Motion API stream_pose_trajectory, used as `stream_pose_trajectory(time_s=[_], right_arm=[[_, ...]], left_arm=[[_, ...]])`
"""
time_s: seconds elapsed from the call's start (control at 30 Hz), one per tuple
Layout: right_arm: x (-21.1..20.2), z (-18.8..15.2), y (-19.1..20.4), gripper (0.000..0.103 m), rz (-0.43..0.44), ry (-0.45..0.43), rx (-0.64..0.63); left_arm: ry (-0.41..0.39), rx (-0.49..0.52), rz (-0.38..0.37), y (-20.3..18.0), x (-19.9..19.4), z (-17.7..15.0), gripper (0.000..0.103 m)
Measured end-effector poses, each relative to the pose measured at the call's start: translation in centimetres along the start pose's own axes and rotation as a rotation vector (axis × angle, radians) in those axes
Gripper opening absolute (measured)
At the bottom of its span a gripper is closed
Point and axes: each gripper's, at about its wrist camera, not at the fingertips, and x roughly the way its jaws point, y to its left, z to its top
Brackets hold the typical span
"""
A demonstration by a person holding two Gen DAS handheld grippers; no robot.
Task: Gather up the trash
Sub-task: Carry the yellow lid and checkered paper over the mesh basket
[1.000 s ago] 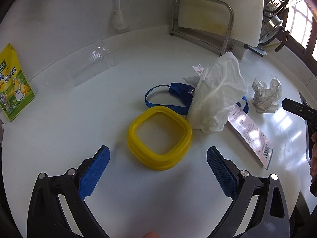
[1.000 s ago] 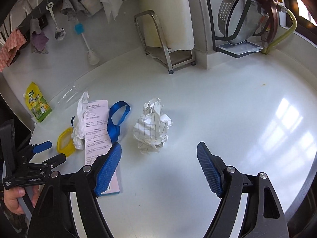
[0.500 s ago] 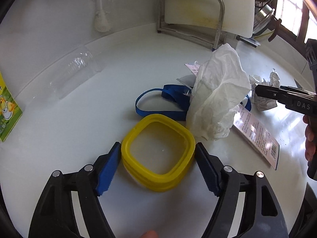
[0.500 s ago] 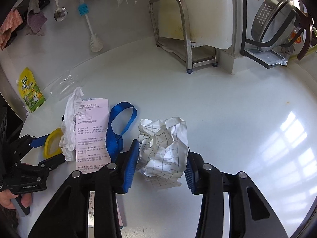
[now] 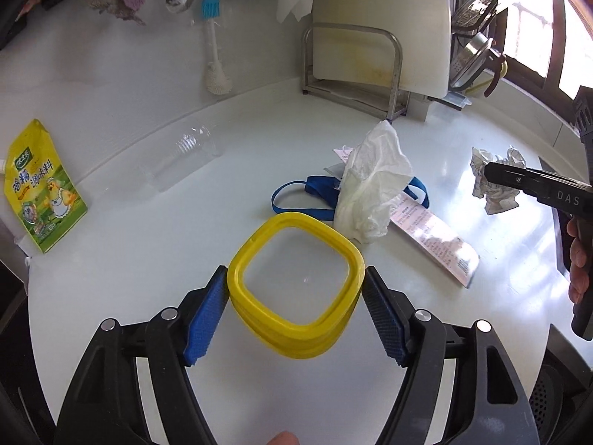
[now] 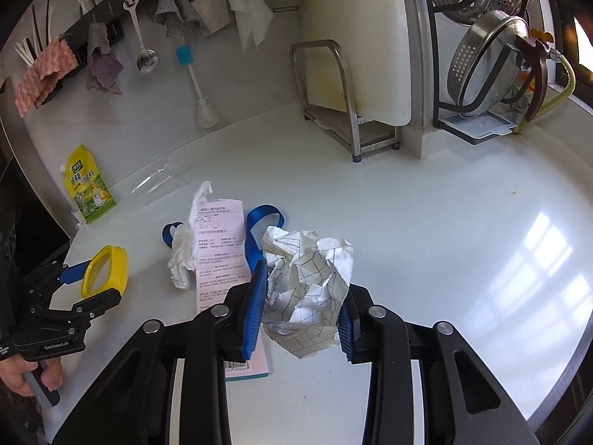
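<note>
A yellow square-rimmed plastic tub (image 5: 292, 337) hangs just above the white counter, gripped at its sides by my left gripper (image 5: 295, 276). In the right wrist view the same tub (image 6: 111, 259) tilts in that gripper (image 6: 90, 283). My right gripper (image 6: 304, 285) has its jaws closing on a crumpled ball of grid paper (image 6: 311, 256), and both pads press on it. Between the two lie a white tissue (image 5: 374, 189), a blue strap (image 5: 296, 200) and a pink printed leaflet (image 5: 433, 241).
A clear plastic cup (image 5: 181, 155) lies on its side and a yellow-green drink pouch (image 5: 40, 189) stands by the back wall. A cutting board in a steel rack (image 5: 370, 37) and a rack with pot lids (image 6: 489, 63) stand at the back right. A brush (image 5: 215, 55) hangs on the wall.
Both grippers went from wide open to closed, the left on the yellow tub, the right on the crumpled paper. Both have since risen a little with their loads.
</note>
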Motion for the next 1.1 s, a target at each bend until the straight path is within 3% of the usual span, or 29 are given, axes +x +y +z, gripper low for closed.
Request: stream_pose_trajectory(time_s=[0.47, 0.73, 1.1], right_arm=[[-9.6, -4.8, 4.3, 0.030, 0.032, -0.067, -0.037], [-15.3, -8.7, 6.2, 0.030, 0.041, -0.110, -0.067], [-20.8, -14.6, 5.8, 0.030, 0.052, -0.133, -0.018]], left_arm=[[-0.095, -0.039, 0.000, -2.8, -11.5, -5.9, 0.072], [-0.112, -0.045, 0.004, -5.0, -15.7, -8.8, 0.072], [-0.145, -0.058, -0.029, -8.3, -19.4, -11.6, 0.072]])
